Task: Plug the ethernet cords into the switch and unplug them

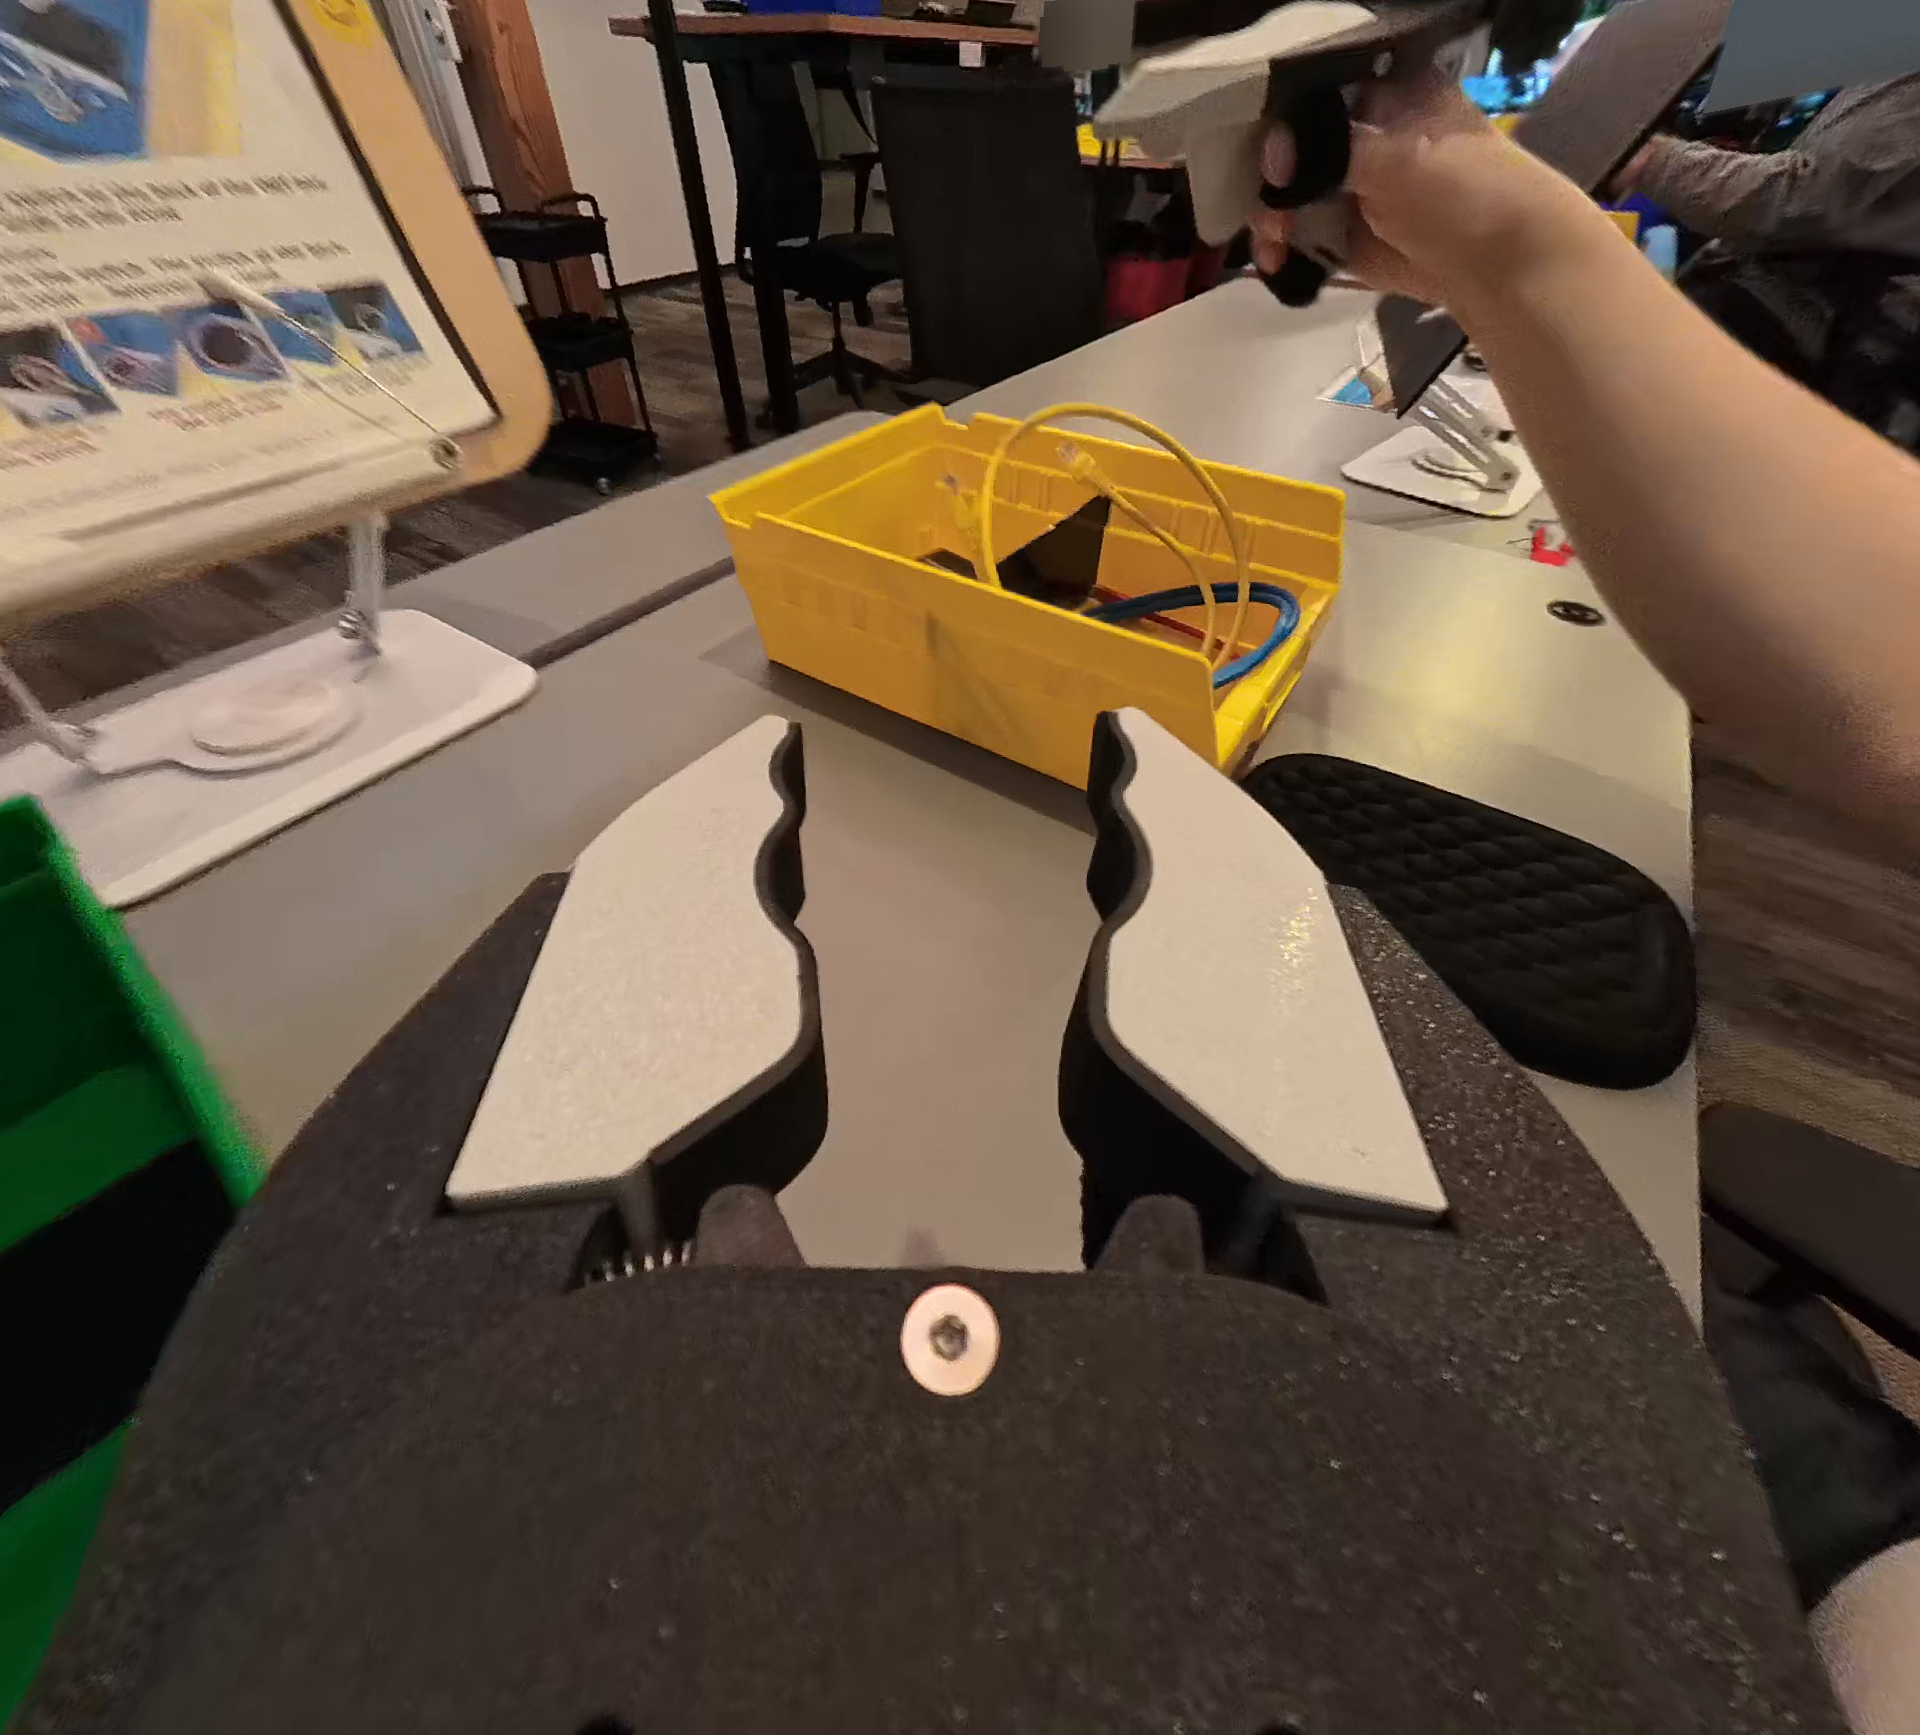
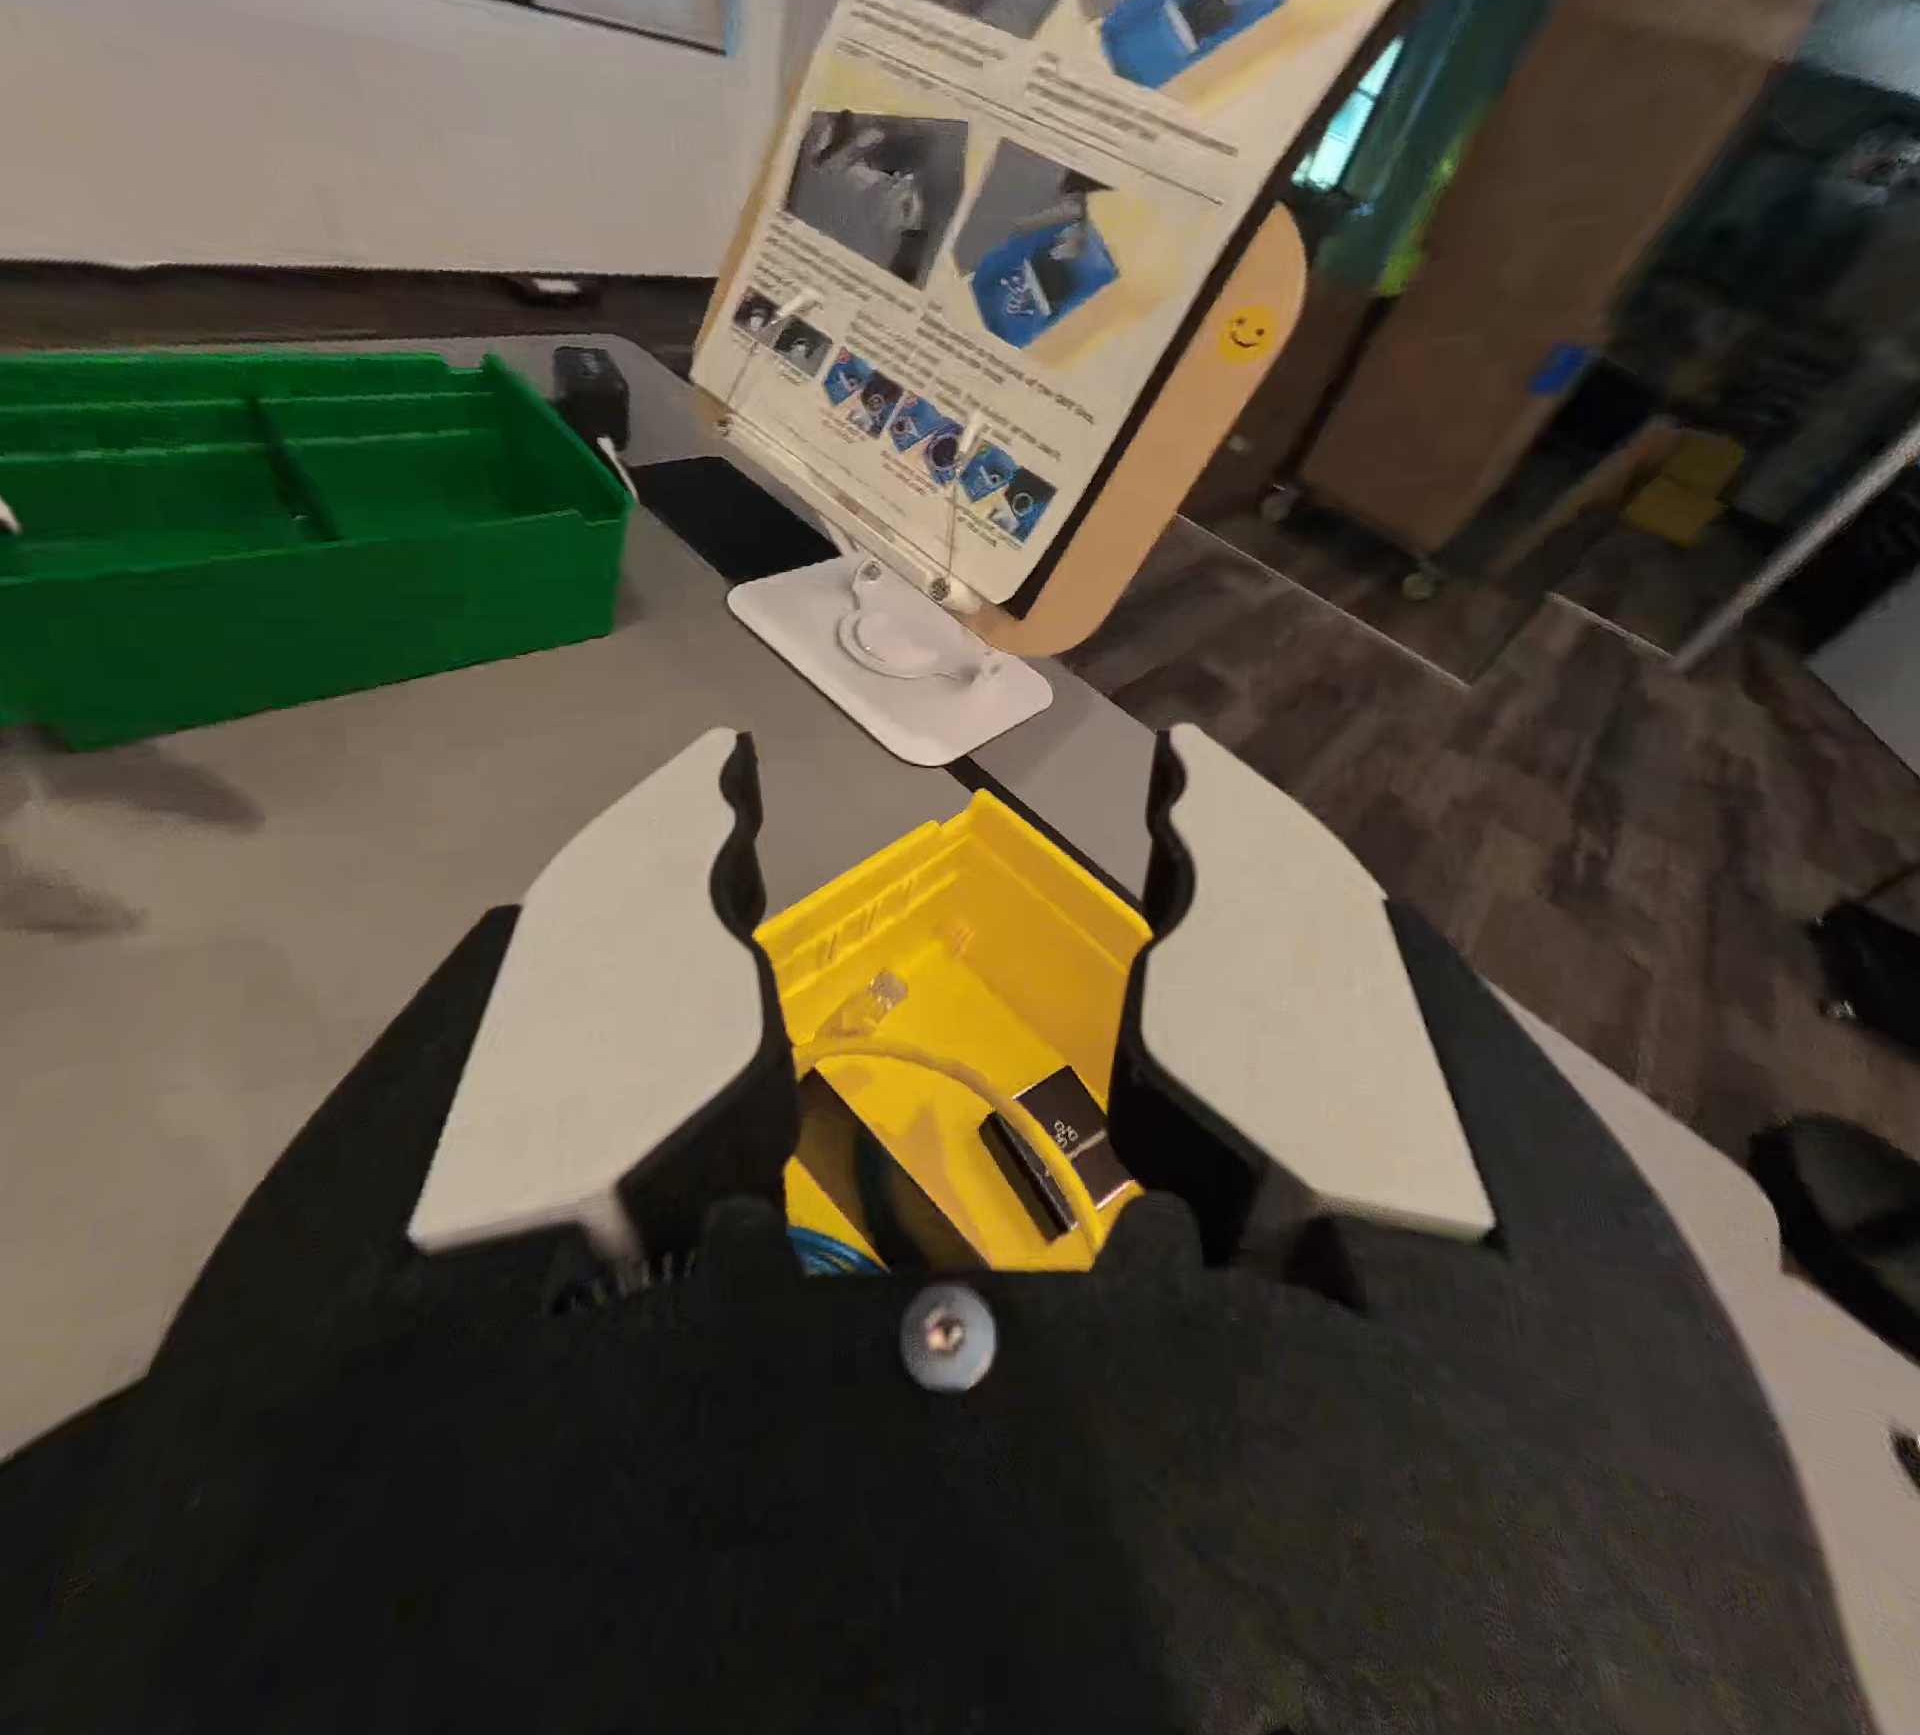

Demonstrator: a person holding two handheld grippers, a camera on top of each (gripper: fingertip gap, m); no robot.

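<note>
A yellow bin (image 1: 997, 646) stands on the grey table (image 1: 416, 854). In it lie a looping yellow ethernet cord (image 1: 1122, 480), a blue cord (image 1: 1247, 615), a thin red cord and a dark switch (image 1: 1060, 542). My left gripper (image 1: 945, 750) is open and empty, low over the table just short of the bin. My right gripper (image 2: 951, 771) is open and empty, high above the bin (image 2: 966, 958); below it I see the switch (image 2: 1070, 1145) and a cord plug (image 2: 873, 1005). The right gripper also shows in the left wrist view (image 1: 1216, 44), held by a hand.
A sheet of pictures on a white stand (image 1: 208, 210) is at the left of the table; it also shows in the right wrist view (image 2: 997, 231). A green bin (image 2: 291, 522) stands beside it. A black wrist pad (image 1: 1496, 906) lies right of the yellow bin. A second stand (image 1: 1444, 438) is farther back. Tip to tip, the grippers are about 30 cm apart.
</note>
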